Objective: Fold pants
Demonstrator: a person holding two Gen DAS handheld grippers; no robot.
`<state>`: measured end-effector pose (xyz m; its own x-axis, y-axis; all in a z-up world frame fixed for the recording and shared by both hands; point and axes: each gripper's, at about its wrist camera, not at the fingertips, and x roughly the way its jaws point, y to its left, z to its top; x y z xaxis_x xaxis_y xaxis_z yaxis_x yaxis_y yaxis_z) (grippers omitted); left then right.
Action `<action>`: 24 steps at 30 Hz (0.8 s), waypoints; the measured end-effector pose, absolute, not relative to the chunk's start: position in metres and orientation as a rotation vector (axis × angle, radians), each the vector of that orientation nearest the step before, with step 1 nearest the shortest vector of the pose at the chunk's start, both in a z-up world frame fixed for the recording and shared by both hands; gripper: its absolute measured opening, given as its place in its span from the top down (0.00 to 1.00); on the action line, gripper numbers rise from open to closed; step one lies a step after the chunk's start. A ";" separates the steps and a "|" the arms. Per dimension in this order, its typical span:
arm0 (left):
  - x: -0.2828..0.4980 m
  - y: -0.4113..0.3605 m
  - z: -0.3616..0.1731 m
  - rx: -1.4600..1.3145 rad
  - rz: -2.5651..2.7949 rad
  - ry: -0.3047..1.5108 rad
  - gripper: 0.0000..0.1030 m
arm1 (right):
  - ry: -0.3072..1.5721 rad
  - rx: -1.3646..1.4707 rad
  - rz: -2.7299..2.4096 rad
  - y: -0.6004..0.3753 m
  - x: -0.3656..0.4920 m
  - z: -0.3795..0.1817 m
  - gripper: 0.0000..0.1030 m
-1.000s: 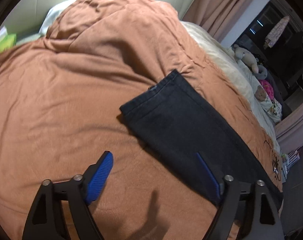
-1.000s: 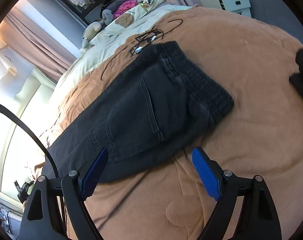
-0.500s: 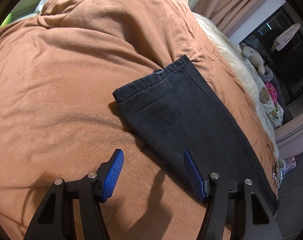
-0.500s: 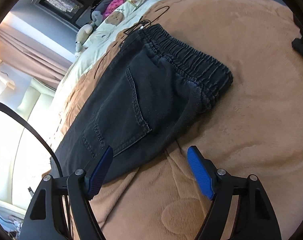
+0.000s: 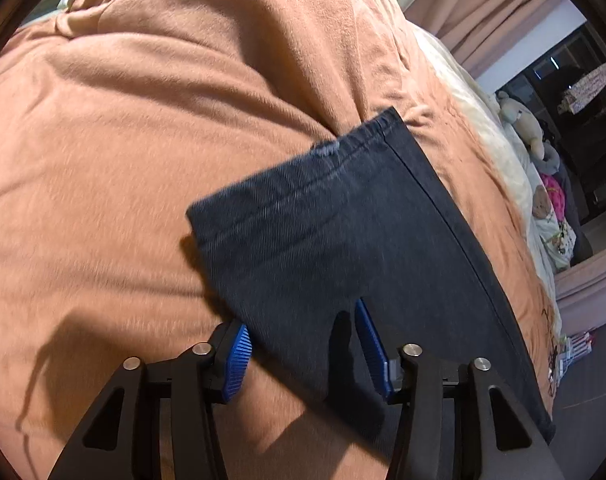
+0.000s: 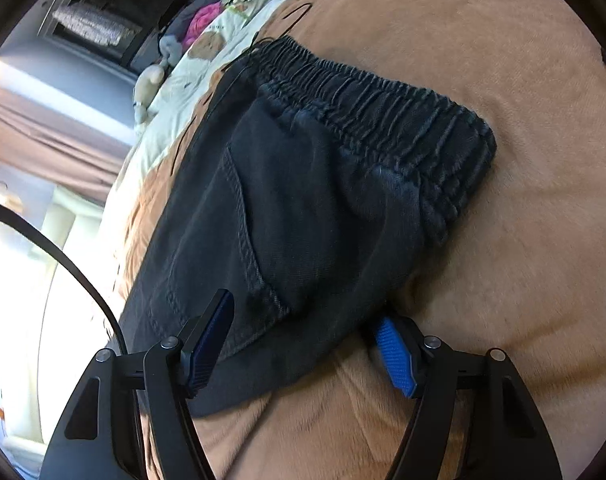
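Dark pants point(image 5: 343, 248) lie flat on a brown blanket point(image 5: 123, 160) covering a bed, folded lengthwise. Left wrist view: hem end of the legs point(image 5: 303, 172) points toward the far left, the leg running off to the near right edge of the bed. Left tongs point(image 5: 303, 350) sit low over the near edge of the leg, partly open and just been closing; left pad at the cloth's edge over the blanket, right pad over the fabric. Leg edge lies between the jaws, not pinched. Right wrist view: elastic waistband point(image 6: 383, 120) at the far right, back pocket point(image 6: 243, 220) facing up. Right tongs point(image 6: 303, 344) straddle the near edge of the seat, moderately open and just been closing; left pad above the dark cloth, right pad at the edge where cloth meets blanket. Cloth between the jaws, pads not pressing on it. Soft toys point(image 6: 151, 80) and a cream quilt point(image 6: 191, 80) lie at the far side of the bed.
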<state>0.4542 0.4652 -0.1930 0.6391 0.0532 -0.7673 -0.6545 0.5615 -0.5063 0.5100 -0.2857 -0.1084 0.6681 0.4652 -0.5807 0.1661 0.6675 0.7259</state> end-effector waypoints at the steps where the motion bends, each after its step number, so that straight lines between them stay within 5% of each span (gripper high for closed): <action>1: 0.457 0.467 -0.193 -0.890 0.471 0.776 0.53 | 0.840 0.856 0.193 -0.286 0.511 -0.110 0.38; 6: 0.463 0.474 -0.197 -0.932 0.471 0.744 0.54 | 0.805 0.931 0.185 -0.292 0.515 -0.122 0.50; 9: 0.468 0.476 -0.196 -0.929 0.479 0.743 0.55 | 0.792 0.965 0.181 -0.298 0.513 -0.123 0.66; 12: 0.469 0.476 -0.192 -0.917 0.505 0.745 0.92 | 0.755 0.940 0.212 -0.296 0.508 -0.114 0.78; 24: 0.465 0.473 -0.111 -0.807 0.511 0.640 0.96 | 0.617 0.928 0.304 -0.295 0.493 -0.052 0.89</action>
<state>0.4647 0.4733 -0.1108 0.6997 0.1746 -0.6928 -0.6369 0.5918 -0.4941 0.4927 -0.2949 -0.0515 0.7886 0.4966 -0.3627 0.0154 0.5738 0.8189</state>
